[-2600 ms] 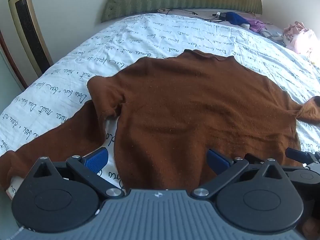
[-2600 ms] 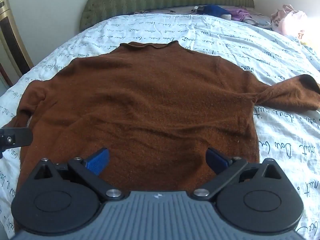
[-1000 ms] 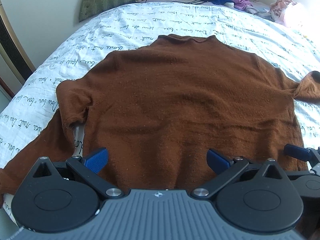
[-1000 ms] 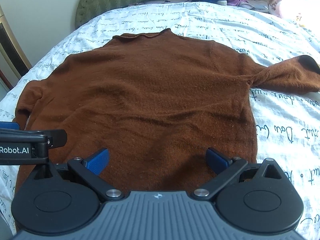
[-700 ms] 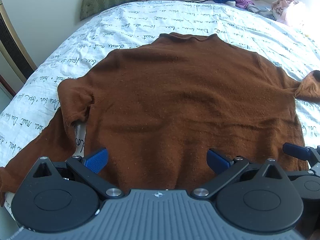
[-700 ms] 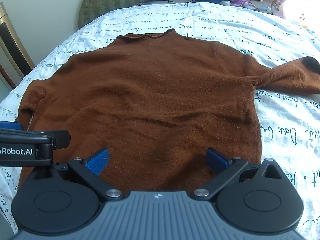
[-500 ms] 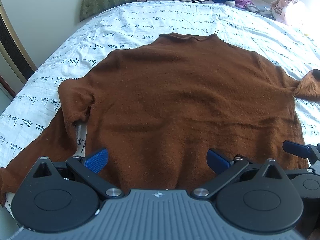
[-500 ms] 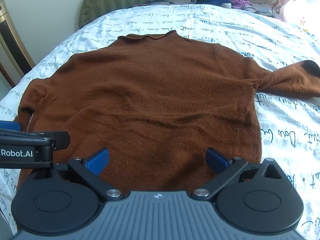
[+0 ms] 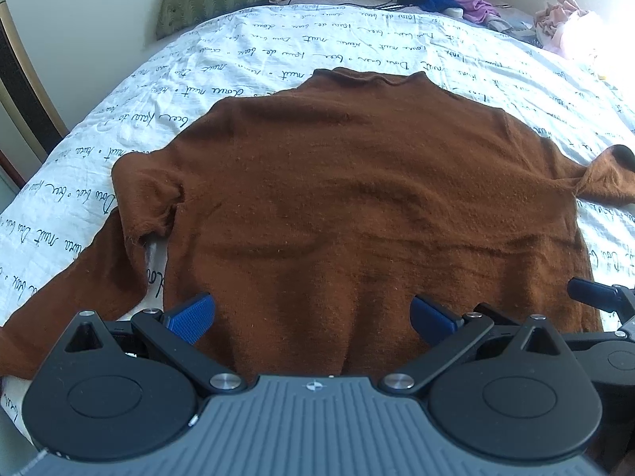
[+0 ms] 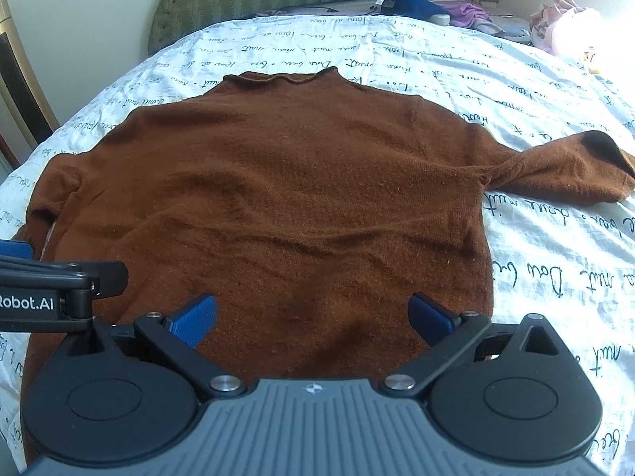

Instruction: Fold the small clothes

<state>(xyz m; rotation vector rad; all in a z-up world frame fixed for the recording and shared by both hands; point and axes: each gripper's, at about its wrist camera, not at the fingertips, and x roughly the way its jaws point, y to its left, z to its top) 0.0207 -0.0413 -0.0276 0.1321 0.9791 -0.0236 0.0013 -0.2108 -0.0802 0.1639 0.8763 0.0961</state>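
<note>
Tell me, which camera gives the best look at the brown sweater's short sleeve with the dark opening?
The right wrist view. There the sleeve lies in full on the printed bedsheet, with its dark cuff opening visible. In the left wrist view the same sleeve sits squeezed against the picture's right edge, partly cut off.

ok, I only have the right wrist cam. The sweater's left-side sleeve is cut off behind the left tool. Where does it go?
Observer: The left-side sleeve bends at the shoulder and runs back toward the near edge of the bed, lying on the sheet.
Operator: Touching the body?
Observer: Not below the armpit. A strip of sheet shows between the sleeve and the sweater body.
Operator: Left tool state?
Observer: The left tool is open over the hem, nothing between its fingers.
</note>
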